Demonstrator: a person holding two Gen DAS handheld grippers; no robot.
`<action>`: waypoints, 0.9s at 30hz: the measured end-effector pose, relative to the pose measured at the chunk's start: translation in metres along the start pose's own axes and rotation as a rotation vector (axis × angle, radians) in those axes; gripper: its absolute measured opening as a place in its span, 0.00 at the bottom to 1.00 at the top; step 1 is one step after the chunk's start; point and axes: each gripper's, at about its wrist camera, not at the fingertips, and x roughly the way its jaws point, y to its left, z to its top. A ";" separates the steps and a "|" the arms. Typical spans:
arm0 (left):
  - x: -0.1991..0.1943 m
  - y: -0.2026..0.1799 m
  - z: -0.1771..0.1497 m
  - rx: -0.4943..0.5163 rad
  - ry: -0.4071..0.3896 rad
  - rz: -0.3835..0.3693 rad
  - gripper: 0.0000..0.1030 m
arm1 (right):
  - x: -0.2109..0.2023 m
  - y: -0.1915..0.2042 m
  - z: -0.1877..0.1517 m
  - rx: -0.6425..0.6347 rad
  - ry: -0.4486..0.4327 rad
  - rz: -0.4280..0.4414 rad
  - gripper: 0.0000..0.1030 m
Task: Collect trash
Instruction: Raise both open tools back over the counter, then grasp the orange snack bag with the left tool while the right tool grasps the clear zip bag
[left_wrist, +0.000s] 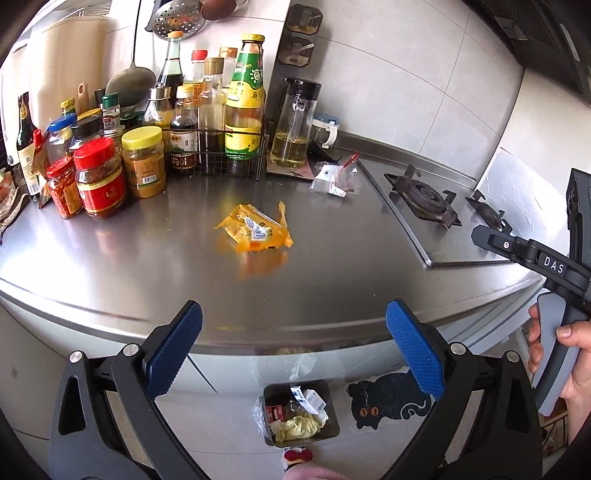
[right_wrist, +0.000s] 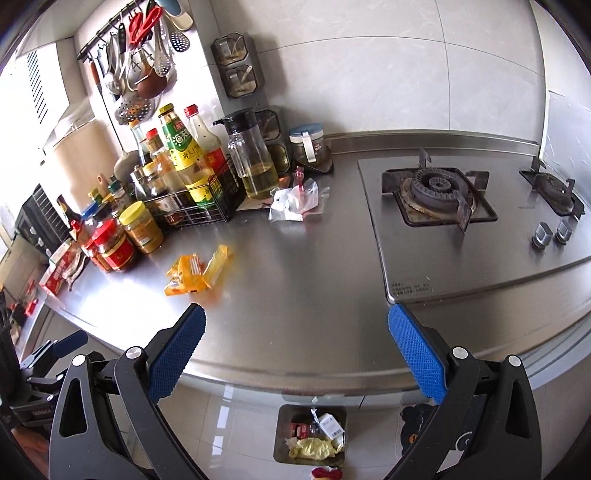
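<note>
Steel counter (left_wrist: 332, 266) holds yellow wrapper (left_wrist: 255, 230), gas hob (right_wrist: 461, 221).

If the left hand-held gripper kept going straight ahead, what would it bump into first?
Probably the yellow wrapper on the counter; it lies ahead between the open fingers, with nothing nearer. Depth is hard to judge.
</note>
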 end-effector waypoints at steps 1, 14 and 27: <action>0.004 0.003 0.005 -0.007 -0.001 0.005 0.92 | 0.007 0.001 0.005 -0.006 0.005 0.001 0.97; 0.097 0.032 0.063 -0.086 0.056 0.066 0.92 | 0.124 -0.004 0.078 -0.040 0.082 0.023 0.97; 0.167 0.041 0.079 -0.108 0.144 0.117 0.92 | 0.232 -0.010 0.121 -0.068 0.166 0.013 0.97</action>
